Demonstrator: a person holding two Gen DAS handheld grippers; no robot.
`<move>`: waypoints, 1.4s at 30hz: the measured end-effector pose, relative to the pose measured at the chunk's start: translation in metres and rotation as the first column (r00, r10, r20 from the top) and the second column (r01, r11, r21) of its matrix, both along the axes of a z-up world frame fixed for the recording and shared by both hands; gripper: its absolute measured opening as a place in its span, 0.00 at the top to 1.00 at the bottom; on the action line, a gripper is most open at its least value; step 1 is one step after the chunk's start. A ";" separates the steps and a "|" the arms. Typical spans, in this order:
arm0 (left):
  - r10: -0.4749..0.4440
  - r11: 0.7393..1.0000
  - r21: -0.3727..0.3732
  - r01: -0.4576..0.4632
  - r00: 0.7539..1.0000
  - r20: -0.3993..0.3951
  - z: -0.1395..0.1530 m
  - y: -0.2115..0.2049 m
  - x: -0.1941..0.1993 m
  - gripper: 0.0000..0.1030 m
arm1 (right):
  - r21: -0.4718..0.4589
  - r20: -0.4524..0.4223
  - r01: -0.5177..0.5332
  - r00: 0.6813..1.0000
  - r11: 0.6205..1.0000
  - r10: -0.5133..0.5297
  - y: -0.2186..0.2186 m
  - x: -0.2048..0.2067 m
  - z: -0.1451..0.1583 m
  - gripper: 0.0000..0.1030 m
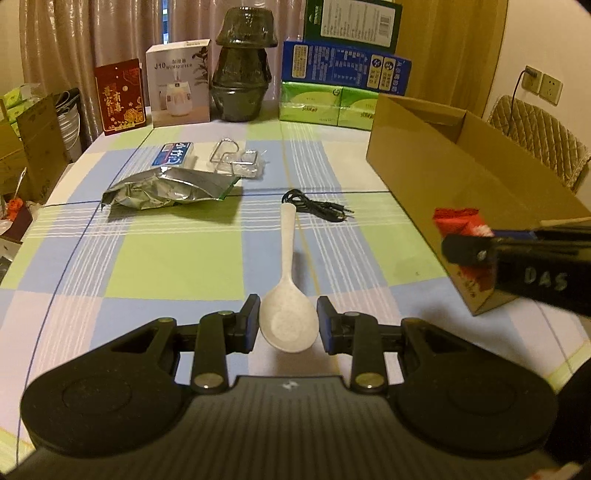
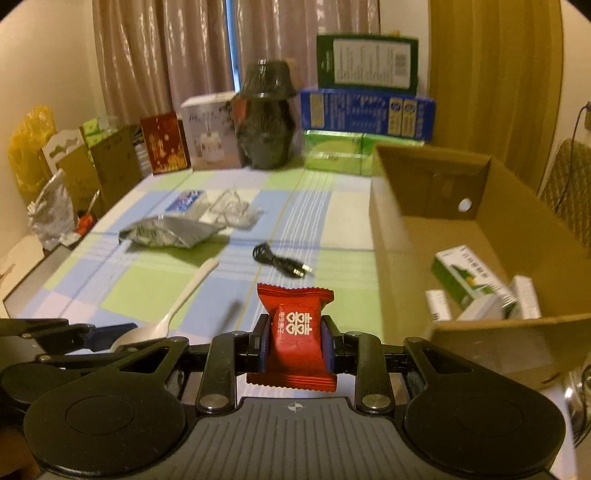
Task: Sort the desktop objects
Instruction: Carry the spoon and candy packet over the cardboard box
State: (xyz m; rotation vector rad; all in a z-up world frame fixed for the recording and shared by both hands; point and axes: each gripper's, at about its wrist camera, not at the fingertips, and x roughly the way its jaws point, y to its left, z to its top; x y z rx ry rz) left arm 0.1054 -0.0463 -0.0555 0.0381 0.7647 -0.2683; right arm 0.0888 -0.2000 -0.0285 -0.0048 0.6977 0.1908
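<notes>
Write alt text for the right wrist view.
The right gripper holds a red candy packet between its jaws above a checked tablecloth, beside an open cardboard box holding small cartons. Farther off lie a white spoon, a black cable and a silver foil bag.

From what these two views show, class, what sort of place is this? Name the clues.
Most likely a home dining room used for sorting. Clues: a table with a checked tablecloth, drawn curtains behind it, and household goods along the back, such as a humidifier box and tissue packs.
</notes>
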 end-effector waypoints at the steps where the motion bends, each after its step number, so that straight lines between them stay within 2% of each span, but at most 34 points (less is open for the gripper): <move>1: 0.000 1.000 -0.001 0.000 1.000 0.003 0.004 -0.001 -0.003 0.73 | -0.004 0.008 0.002 1.000 1.000 -0.002 -0.002 -0.004 0.005 0.76; 12: -0.055 0.998 -0.004 0.056 0.997 0.061 0.049 -0.034 -0.030 0.73 | -0.011 0.077 0.057 0.995 0.998 -0.056 -0.044 -0.033 0.049 0.76; 21: -0.119 0.993 -0.012 0.121 0.989 0.092 0.073 -0.073 -0.037 0.73 | -0.007 0.095 0.137 0.986 0.991 -0.135 -0.096 -0.040 0.069 0.76; 31: -0.192 0.979 -0.049 0.199 0.975 0.113 0.091 -0.130 -0.023 0.73 | -0.003 0.102 0.212 0.972 0.977 -0.211 -0.160 -0.030 0.083 0.76; 42: -0.228 0.970 -0.065 0.236 0.967 0.113 0.095 -0.177 0.006 0.73 | 0.007 0.072 0.229 0.971 0.973 -0.229 -0.196 -0.004 0.077 0.76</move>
